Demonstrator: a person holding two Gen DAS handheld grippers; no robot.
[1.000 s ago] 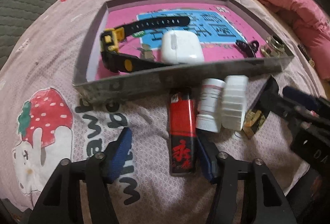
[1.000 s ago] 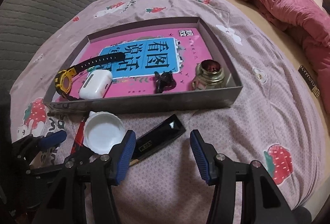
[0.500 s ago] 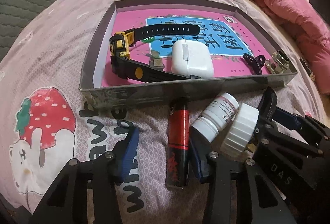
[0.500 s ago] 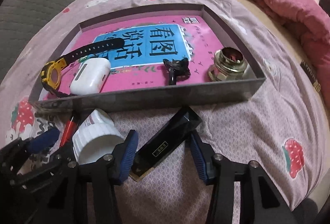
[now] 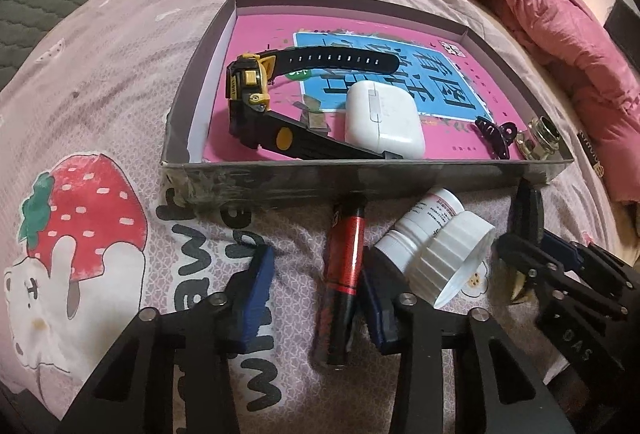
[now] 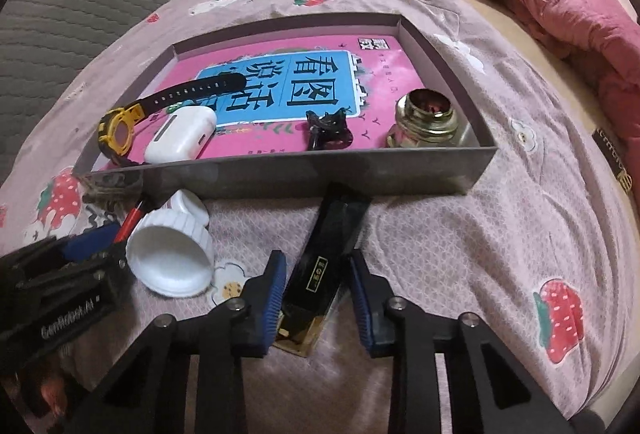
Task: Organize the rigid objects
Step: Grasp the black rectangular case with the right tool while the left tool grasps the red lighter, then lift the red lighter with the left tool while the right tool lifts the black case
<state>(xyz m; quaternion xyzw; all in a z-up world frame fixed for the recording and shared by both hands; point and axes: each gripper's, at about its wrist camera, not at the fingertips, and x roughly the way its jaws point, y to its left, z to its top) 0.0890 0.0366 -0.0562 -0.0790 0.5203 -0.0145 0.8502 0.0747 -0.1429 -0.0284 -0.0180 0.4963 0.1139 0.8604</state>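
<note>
At the lower centre of the right wrist view, the right gripper [image 6: 318,294] is pinching a black box [image 6: 326,262], its jaws having just been closing. The left gripper [image 5: 318,292] is closing around a red lighter [image 5: 345,262], its left pad apart. Above lies the tray [image 5: 360,176].
</note>
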